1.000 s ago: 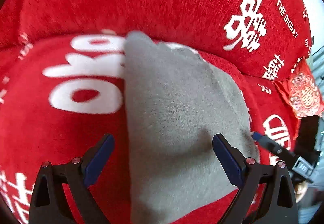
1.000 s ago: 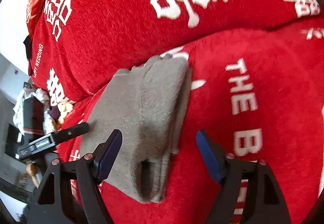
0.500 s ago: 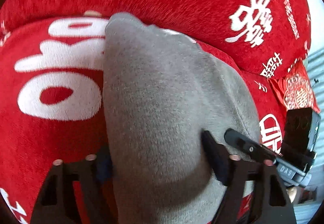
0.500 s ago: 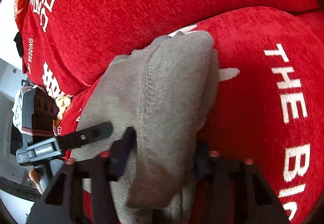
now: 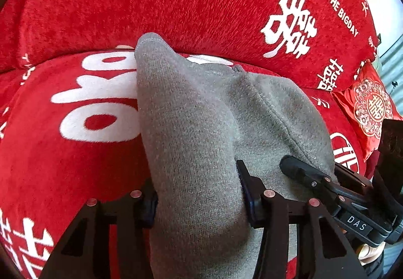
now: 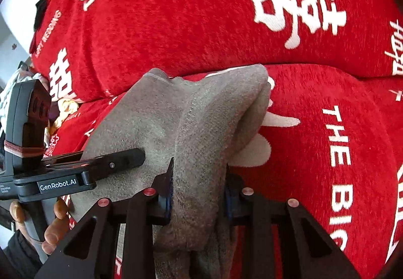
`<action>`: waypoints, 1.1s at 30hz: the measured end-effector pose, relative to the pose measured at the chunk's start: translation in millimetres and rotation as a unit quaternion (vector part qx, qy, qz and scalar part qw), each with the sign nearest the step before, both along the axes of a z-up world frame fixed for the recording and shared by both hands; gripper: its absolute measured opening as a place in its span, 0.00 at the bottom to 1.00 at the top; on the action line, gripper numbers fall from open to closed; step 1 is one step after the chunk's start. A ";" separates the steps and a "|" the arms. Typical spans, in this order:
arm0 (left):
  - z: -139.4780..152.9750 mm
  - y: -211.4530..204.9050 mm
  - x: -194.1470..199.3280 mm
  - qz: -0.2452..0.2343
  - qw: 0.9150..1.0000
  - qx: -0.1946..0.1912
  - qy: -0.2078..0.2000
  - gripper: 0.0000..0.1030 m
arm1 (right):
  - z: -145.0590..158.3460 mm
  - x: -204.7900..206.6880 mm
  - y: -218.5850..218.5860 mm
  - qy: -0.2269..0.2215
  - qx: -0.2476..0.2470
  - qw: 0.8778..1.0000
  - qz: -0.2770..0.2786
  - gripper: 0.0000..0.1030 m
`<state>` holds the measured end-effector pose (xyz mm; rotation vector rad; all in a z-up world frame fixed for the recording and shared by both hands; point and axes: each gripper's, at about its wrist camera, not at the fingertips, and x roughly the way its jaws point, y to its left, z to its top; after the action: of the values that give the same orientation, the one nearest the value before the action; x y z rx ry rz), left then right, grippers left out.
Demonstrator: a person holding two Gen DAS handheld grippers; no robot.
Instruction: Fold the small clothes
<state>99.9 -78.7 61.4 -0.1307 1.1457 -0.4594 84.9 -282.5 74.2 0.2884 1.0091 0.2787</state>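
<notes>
Grey garment [image 5: 191, 143] bunched between both closing, downward-tilted tools, left [image 5: 199, 198] and right [image 6: 199, 190].

Grey garment [image 5: 196, 153] between closing jaws

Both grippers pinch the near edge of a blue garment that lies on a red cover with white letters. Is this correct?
Not quite: the garment is grey, not blue, as the left wrist view shows. The rest holds: the left gripper and the right gripper both have its near edge between their closing jaws, and it lies on the red cover with white letters.
</notes>
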 end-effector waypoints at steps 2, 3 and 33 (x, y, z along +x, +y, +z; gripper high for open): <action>4.8 3.8 -11.1 0.000 1.000 0.007 -0.008 0.50 | 5.3 -7.8 6.6 -0.005 -0.007 1.000 0.006 0.32; 6.9 6.4 -17.0 0.000 1.000 0.010 -0.012 0.50 | 7.6 -12.7 10.2 -0.008 -0.011 1.000 0.009 0.32; 14.1 58.7 -131.8 0.014 0.999 0.025 -0.042 0.50 | 22.6 -126.6 72.3 -0.036 -0.042 0.998 0.028 0.31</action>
<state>-31.9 -20.0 75.5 -0.0835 1.0706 -0.4069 -41.6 -210.2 96.8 0.1735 0.9567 0.2952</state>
